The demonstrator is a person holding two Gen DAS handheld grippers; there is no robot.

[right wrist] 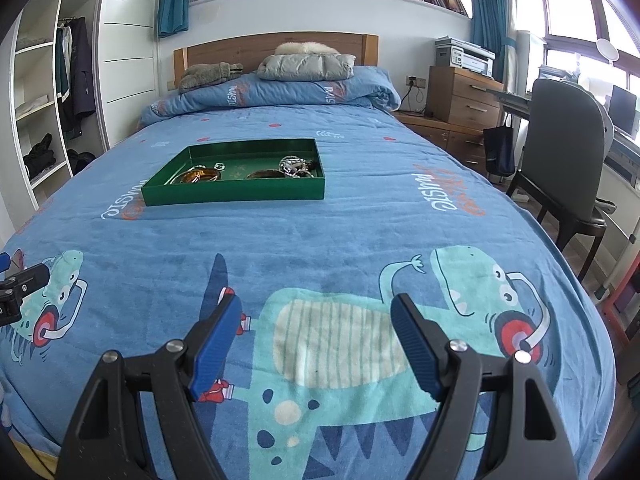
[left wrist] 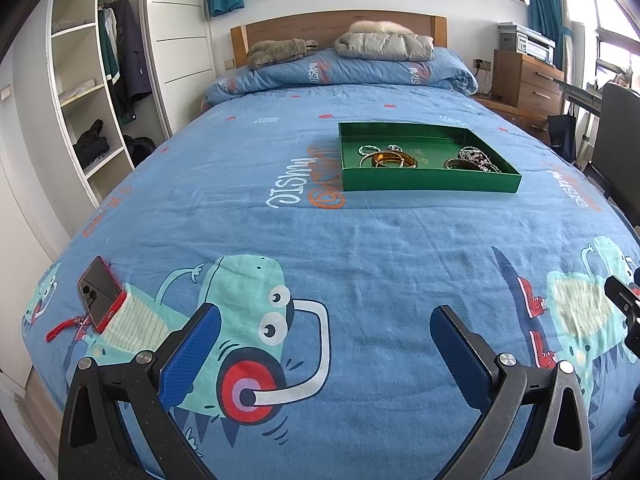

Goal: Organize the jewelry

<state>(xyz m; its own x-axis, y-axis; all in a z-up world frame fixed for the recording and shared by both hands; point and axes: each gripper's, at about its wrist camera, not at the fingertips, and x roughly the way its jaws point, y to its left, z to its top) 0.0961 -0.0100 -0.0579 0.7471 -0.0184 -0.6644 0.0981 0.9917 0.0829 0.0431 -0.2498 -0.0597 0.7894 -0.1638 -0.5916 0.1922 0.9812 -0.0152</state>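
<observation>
A shallow green tray (left wrist: 430, 181) lies on the blue bedspread, mid-bed. It holds amber bangles (left wrist: 394, 159), thin silver rings and a silver chain pile (left wrist: 478, 158). The tray also shows in the right wrist view (right wrist: 236, 194), with bangles (right wrist: 198, 176) and the chain pile (right wrist: 294, 167) in it. My left gripper (left wrist: 325, 320) is open and empty, low over the foot of the bed, well short of the tray. My right gripper (right wrist: 316, 308) is open and empty, also over the foot of the bed.
A red-cased phone (left wrist: 100, 294) with a red strap lies on the bed at the near left. A folded duvet and cushions lie at the headboard. An open wardrobe (left wrist: 86, 92) stands left, a wooden drawer unit (right wrist: 466, 98) and a grey chair (right wrist: 564, 152) right.
</observation>
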